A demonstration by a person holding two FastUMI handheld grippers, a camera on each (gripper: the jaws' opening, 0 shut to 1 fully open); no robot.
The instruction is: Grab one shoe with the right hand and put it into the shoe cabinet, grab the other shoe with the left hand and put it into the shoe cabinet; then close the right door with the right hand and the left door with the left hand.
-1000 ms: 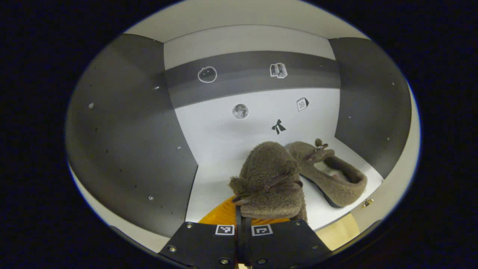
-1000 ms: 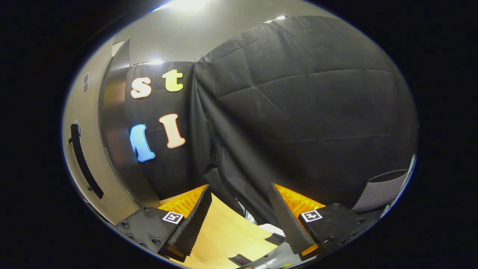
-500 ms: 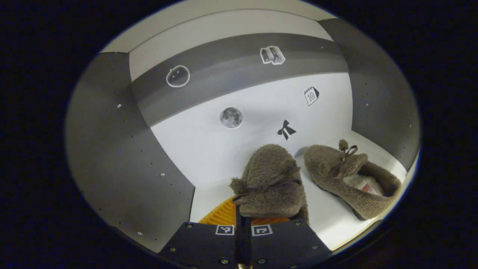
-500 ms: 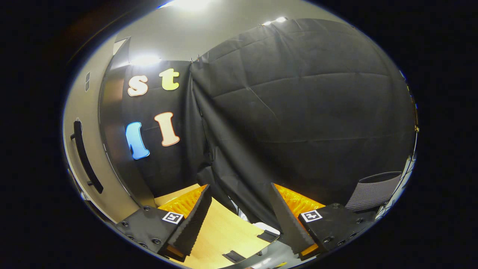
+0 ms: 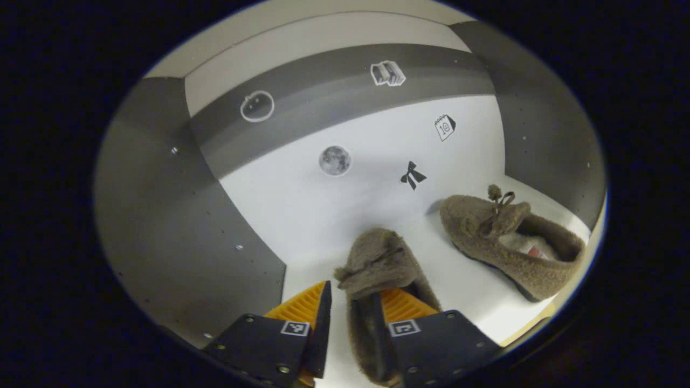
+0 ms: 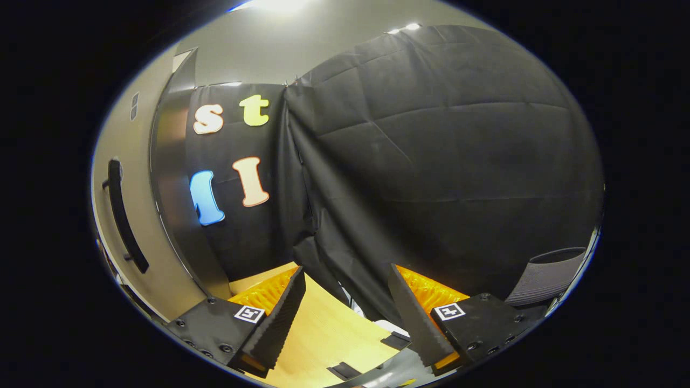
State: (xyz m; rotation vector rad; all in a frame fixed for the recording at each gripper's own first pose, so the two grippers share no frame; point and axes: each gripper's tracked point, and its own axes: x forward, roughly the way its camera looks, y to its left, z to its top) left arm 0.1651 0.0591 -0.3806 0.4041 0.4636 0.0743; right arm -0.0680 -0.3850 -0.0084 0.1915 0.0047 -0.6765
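Left tongs (image 5: pixel 350 318) parted around the fuzzy brown slipper (image 5: pixel 377 269) on the white cabinet shelf (image 5: pixel 302 215); withdraw straight back. Right tongs (image 6: pixel 345 312) open, empty, near the door's black handle (image 6: pixel 121 215).

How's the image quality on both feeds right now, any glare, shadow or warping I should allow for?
Left gripper view: even light, sharp; fisheye bends the shoe cabinet walls; soft shadows beside both shoes. Right gripper view: ceiling light blown out at the top, glare streak on the door edge, dark cloth underexposed.
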